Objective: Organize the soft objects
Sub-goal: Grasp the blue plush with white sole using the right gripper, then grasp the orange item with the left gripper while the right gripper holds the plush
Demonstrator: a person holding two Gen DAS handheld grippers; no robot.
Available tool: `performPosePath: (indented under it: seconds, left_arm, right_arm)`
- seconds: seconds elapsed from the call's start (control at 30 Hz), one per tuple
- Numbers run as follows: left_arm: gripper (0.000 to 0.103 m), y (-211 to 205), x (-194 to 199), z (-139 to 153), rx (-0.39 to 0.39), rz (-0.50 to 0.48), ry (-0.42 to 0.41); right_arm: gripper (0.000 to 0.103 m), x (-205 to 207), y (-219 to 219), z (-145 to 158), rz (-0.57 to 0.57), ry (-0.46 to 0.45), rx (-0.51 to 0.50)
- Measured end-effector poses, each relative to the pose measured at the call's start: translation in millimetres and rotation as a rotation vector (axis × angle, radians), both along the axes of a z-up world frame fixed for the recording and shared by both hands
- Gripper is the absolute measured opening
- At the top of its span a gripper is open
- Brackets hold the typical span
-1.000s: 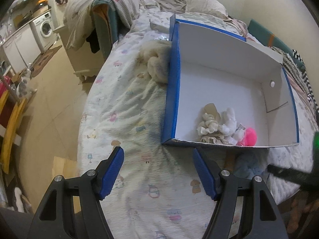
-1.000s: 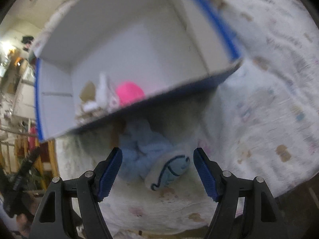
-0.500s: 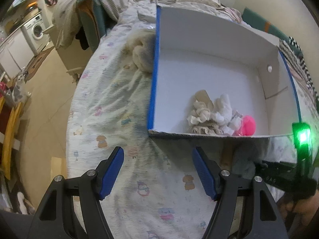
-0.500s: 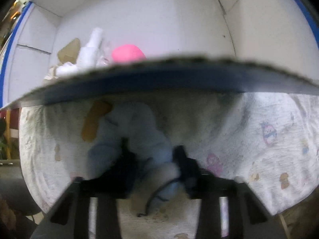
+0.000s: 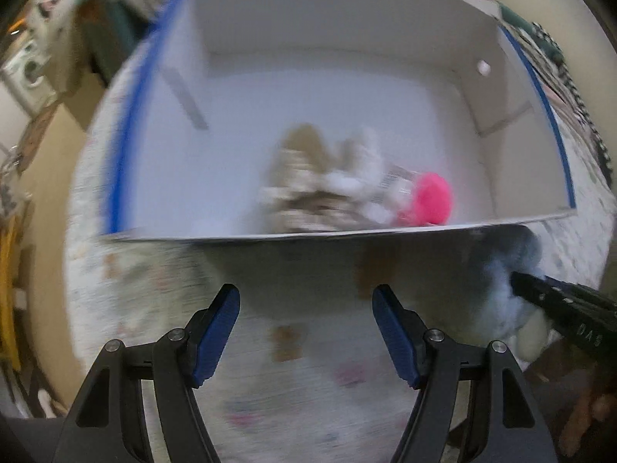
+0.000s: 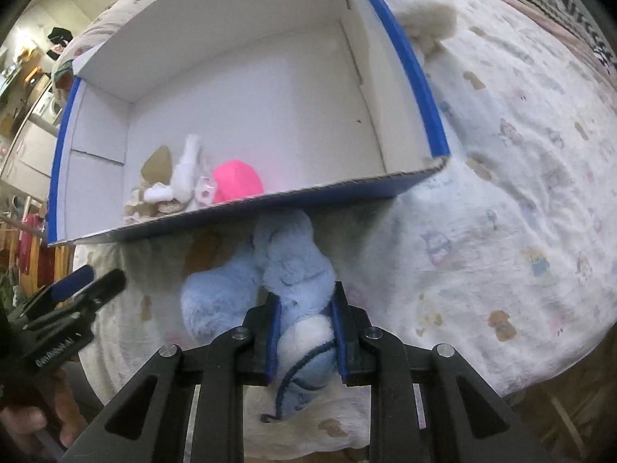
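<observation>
A white box with blue edges (image 6: 420, 77) lies on the bed, also in the left wrist view (image 5: 127, 146). Inside sit a pink ball (image 6: 235, 185) (image 5: 432, 198) and pale cloth toys (image 6: 169, 189) (image 5: 320, 193). My right gripper (image 6: 304, 301) is shut on a light blue plush toy (image 6: 297, 270) just in front of the box's near wall. The left wrist view shows the plush (image 5: 505, 281) at far right. My left gripper (image 5: 306, 308) is open and empty above the sheet before the box.
A cream fluffy toy (image 6: 428, 19) lies on the patterned bedsheet (image 6: 520, 193) beyond the box's right wall. The bed's edge drops off at left, with floor and a washing machine (image 5: 27, 73) beyond.
My right gripper has closed on the blue plush and pulled back slightly from the box. My left gripper has moved closer to the box's near wall, still open.
</observation>
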State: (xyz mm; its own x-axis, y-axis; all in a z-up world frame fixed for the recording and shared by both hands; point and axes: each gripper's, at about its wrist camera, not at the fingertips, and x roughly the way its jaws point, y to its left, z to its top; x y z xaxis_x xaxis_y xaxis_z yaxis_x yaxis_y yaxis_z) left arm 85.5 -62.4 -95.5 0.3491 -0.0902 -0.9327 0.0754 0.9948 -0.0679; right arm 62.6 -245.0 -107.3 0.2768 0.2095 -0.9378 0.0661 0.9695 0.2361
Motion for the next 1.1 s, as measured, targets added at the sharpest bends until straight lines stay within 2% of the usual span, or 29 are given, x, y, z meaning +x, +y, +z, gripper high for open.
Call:
performPosePath:
  seconds: [0.1,0.27,0.4,0.47,0.57,0.6,0.63,0.73,0.9,1.1]
  left_arm:
    - [0.069,-27,9,-11,-0.011,-0.046,0.028]
    - [0.066,-51,25,-31,0.027,-0.077,0.051]
    - [0.051,-56,35,-52,0.041,-0.084,0.101]
    - [0.050,-54,37,-59,0.031,-0.079,0.124]
    - [0.037,-54,38,-59,0.028,-0.081,0.111]
    - [0.024,-54,38,-59,0.025,-0.089,0.112]
    - [0.015,-55,38,-59,0.003,-0.096,0.120]
    - [0.007,-54,38,-57,-0.044,-0.108,0.138]
    - [0.006,-49,32,-47,-0.069,-0.098,0.123]
    - [0.006,-20,24,-25,-0.072,-0.068,0.072]
  right_arm:
    - [0.025,1,-4,-1,-0.005,0.000,0.008]
    - [0.025,0,4,-8,-0.001,0.017,0.002]
    - [0.025,5,1,-15,-0.002,0.042,0.005]
    - [0.025,6,3,-13,0.002,0.036,0.005]
    - [0.025,7,8,-14,0.008,0.036,0.006]
    - [0.025,7,7,-15,0.010,0.039,0.007]
    - [0.025,8,8,-16,0.011,0.042,0.007]
    - [0.025,9,7,-18,0.014,0.046,0.011]
    - [0.025,12,4,-22,0.015,0.048,0.015]
    - [0.025,11,13,-14,0.036,0.026,0.026]
